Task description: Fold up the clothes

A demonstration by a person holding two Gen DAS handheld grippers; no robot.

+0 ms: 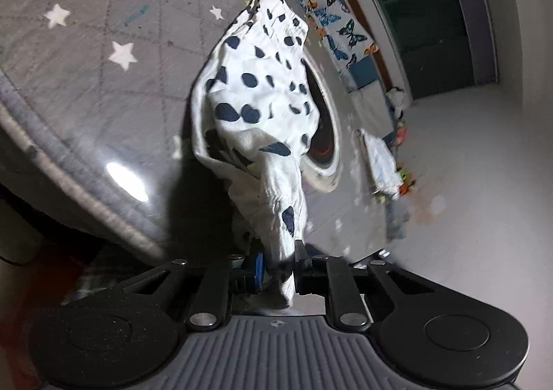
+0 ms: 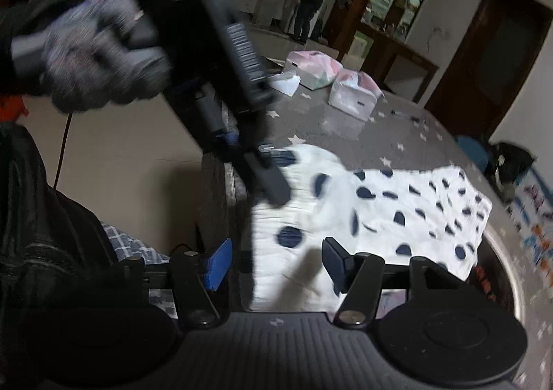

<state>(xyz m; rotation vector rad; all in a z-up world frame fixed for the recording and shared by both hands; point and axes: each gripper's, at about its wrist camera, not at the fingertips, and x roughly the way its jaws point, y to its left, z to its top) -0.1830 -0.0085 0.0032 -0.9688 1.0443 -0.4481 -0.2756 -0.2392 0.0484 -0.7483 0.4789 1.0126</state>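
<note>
A white garment with dark blue spots (image 1: pixel 262 92) hangs bunched from my left gripper (image 1: pixel 278 262), which is shut on one edge of it. In the right wrist view the same garment (image 2: pixel 397 213) lies spread across the grey star-patterned bed cover (image 2: pixel 408 134). There the left gripper (image 2: pixel 276 182), held by a gloved hand (image 2: pixel 93 54), pinches the garment's near-left edge. My right gripper (image 2: pixel 276 263) is open just above the garment's near edge, with the cloth showing in the gap and nothing clamped.
Two plastic bags (image 2: pixel 311 68) (image 2: pixel 356 96) sit at the far end of the bed. A round white-rimmed basin (image 1: pixel 328 155) lies by the bed's right edge. A butterfly-print cloth (image 1: pixel 321 9) hangs beyond. A person (image 2: pixel 311 2) stands in the background near a doorway.
</note>
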